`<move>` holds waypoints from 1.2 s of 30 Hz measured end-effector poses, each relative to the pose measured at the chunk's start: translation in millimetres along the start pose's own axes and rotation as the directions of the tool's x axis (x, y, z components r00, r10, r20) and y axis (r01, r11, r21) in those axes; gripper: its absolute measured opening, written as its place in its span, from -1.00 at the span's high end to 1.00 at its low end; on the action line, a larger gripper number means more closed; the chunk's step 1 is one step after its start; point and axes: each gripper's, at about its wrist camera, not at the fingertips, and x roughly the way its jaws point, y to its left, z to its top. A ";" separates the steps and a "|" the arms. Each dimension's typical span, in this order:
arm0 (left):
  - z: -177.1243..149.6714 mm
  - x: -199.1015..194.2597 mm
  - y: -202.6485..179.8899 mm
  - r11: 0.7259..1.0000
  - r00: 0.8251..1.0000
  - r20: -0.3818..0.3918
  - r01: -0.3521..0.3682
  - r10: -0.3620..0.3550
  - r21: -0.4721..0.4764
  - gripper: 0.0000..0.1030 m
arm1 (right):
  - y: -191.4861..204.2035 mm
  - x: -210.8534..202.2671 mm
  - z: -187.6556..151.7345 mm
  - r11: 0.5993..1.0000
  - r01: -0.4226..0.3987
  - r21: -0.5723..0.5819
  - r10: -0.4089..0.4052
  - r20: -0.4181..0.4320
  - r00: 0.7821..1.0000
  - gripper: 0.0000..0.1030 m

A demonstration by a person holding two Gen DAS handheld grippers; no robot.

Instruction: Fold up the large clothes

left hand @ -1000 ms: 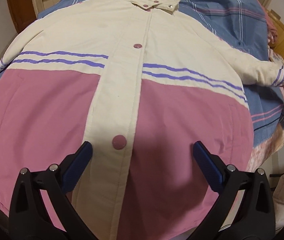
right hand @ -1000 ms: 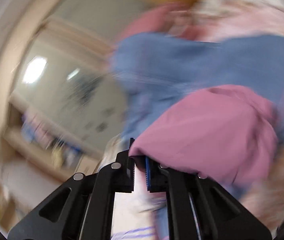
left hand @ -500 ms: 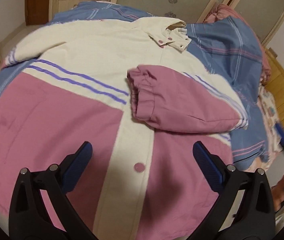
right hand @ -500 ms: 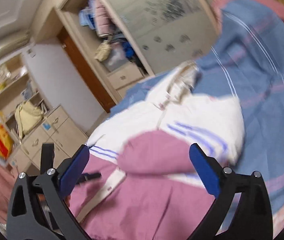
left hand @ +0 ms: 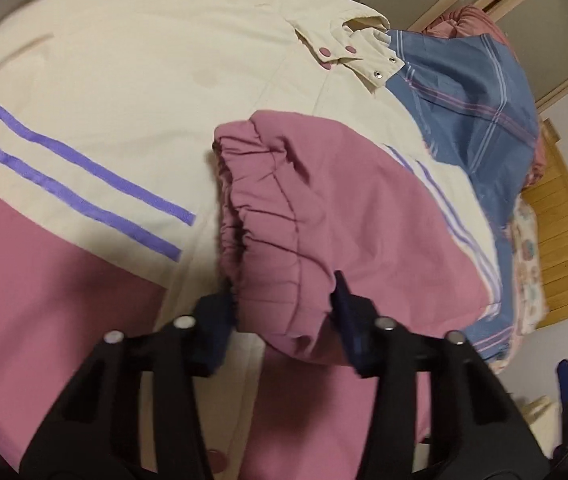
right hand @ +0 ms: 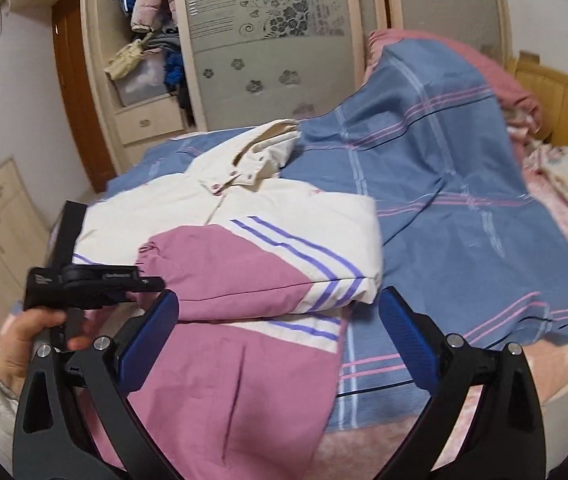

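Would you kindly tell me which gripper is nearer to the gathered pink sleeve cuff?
Left. The left gripper has the gathered pink sleeve cuff between its fingers; the right gripper hangs open, back from the cuff.

I see my left gripper [left hand: 284, 308] with its blue pads pressed against the pink cuff [left hand: 267, 240] of the sleeve folded across the cream-and-pink jacket [left hand: 123, 92], which lies on blue plaid bedding [left hand: 472, 92].

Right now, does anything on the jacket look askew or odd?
Nothing is damaged. The folded sleeve lies slanted across the jacket front, its gathered cuff bunched between the left gripper fingers; the right gripper is open.
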 end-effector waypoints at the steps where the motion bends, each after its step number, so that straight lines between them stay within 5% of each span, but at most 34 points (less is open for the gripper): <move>1: 3.7 0.6 2.5 1.000 1.000 -0.007 0.016 -0.016 -0.013 0.23 | 1.9 0.0 0.5 1.000 0.028 -0.012 -0.028 0.005 1.000 -0.94; 9: 27.8 -19.4 -10.7 0.999 0.996 0.086 0.035 -0.038 0.032 0.28 | 4.8 5.3 -2.0 0.997 0.072 -0.026 -0.072 0.014 0.997 -0.94; 14: 52.5 -34.6 -29.1 0.988 0.973 0.221 -0.100 0.073 0.117 0.23 | 5.4 7.5 0.8 0.996 0.077 -0.033 -0.077 0.015 0.997 -0.94; 16: 58.4 -33.8 -26.9 0.973 0.955 0.250 -0.196 0.161 0.119 0.07 | 5.9 9.4 1.4 0.996 0.078 -0.033 -0.078 0.009 0.997 -0.94; 19: 53.4 -43.8 -19.3 0.958 0.924 0.298 -0.274 0.238 0.085 -0.56 | 6.4 16.5 0.7 0.996 0.081 -0.035 -0.081 -0.004 0.997 -0.94; 22: 41.8 -58.4 -19.3 0.950 0.900 0.359 -0.297 0.245 0.098 -0.64 | 7.2 31.0 -0.5 0.995 0.095 -0.031 -0.096 -0.036 0.995 -0.94; 25: 34.2 -54.8 -31.6 0.932 0.914 0.339 -0.301 0.223 0.201 -0.40 | 6.9 49.9 2.0 0.996 0.087 -0.009 -0.088 -0.065 0.994 -0.94; 27: 32.9 -39.3 -36.4 0.923 0.937 0.268 -0.292 0.224 0.250 0.19 | 8.0 65.5 3.7 0.997 0.079 -0.005 -0.079 -0.064 0.995 -0.94; 28: 32.7 -29.4 -36.3 0.926 0.951 0.220 -0.273 0.218 0.261 0.29 | 8.4 76.9 4.7 0.996 0.086 -0.007 -0.086 -0.074 0.994 -0.94; 30: 32.7 -9.7 -34.9 0.918 0.953 0.165 -0.291 0.254 0.268 0.32 | 7.0 102.0 5.8 0.996 0.085 -0.001 -0.085 -0.106 0.991 -0.89; 36: 54.8 21.8 -31.3 0.888 0.928 0.180 -0.367 0.327 0.278 0.32 | 9.4 175.0 6.3 0.989 0.147 -0.002 -0.144 -0.210 0.967 -0.68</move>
